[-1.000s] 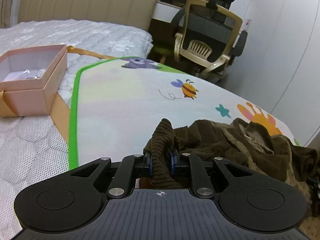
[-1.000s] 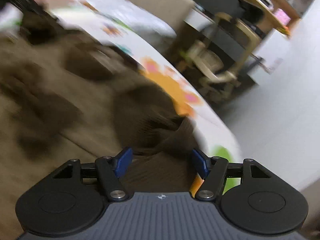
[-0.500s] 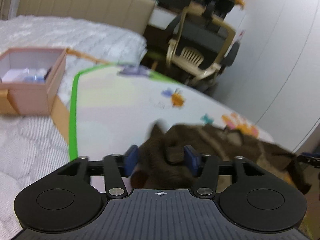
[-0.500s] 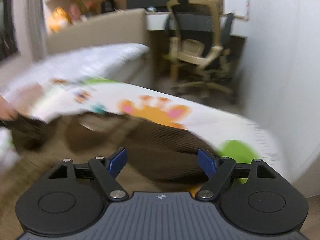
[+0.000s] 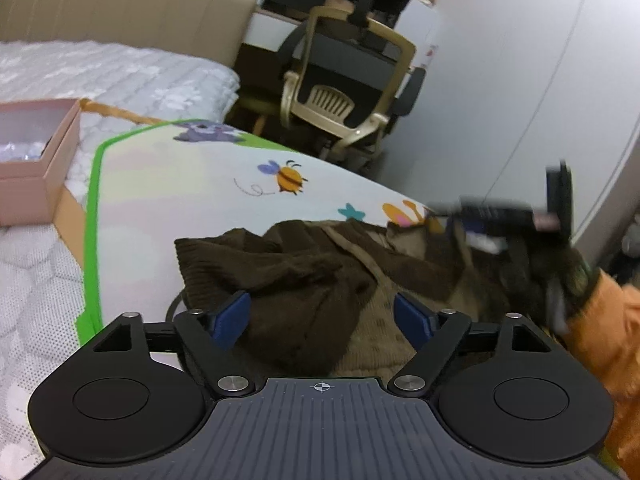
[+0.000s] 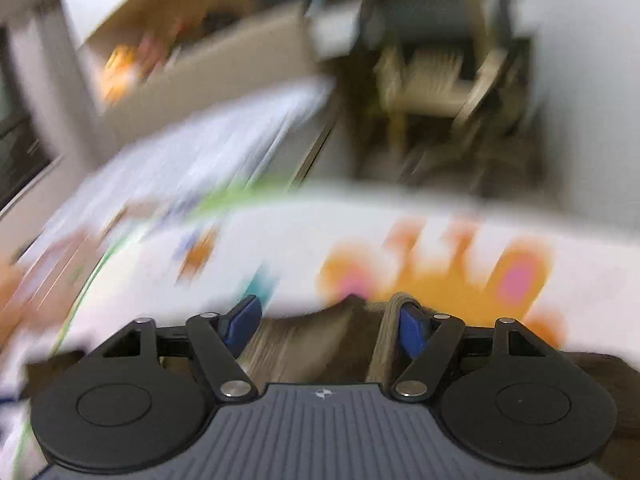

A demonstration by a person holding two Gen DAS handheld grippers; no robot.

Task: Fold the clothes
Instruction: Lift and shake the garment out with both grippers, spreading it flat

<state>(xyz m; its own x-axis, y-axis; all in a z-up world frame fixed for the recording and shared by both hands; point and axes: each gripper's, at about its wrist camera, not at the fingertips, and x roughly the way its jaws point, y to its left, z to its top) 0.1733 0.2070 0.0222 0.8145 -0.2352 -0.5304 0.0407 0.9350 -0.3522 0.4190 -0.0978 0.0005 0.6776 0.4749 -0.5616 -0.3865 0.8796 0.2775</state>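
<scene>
The left gripper (image 5: pixel 322 316) hangs released, jaws spread over the brown corduroy garment (image 5: pixel 312 276) crumpled on the cartoon-print mat (image 5: pixel 180 184). The right gripper (image 6: pixel 328 326), badly blurred, seems spread too, garment edge between its fingers.

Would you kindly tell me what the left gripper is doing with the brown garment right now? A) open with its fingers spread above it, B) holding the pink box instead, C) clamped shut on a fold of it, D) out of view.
A: the left gripper has its blue fingertips wide apart over the brown knit garment, pinching nothing.
</scene>
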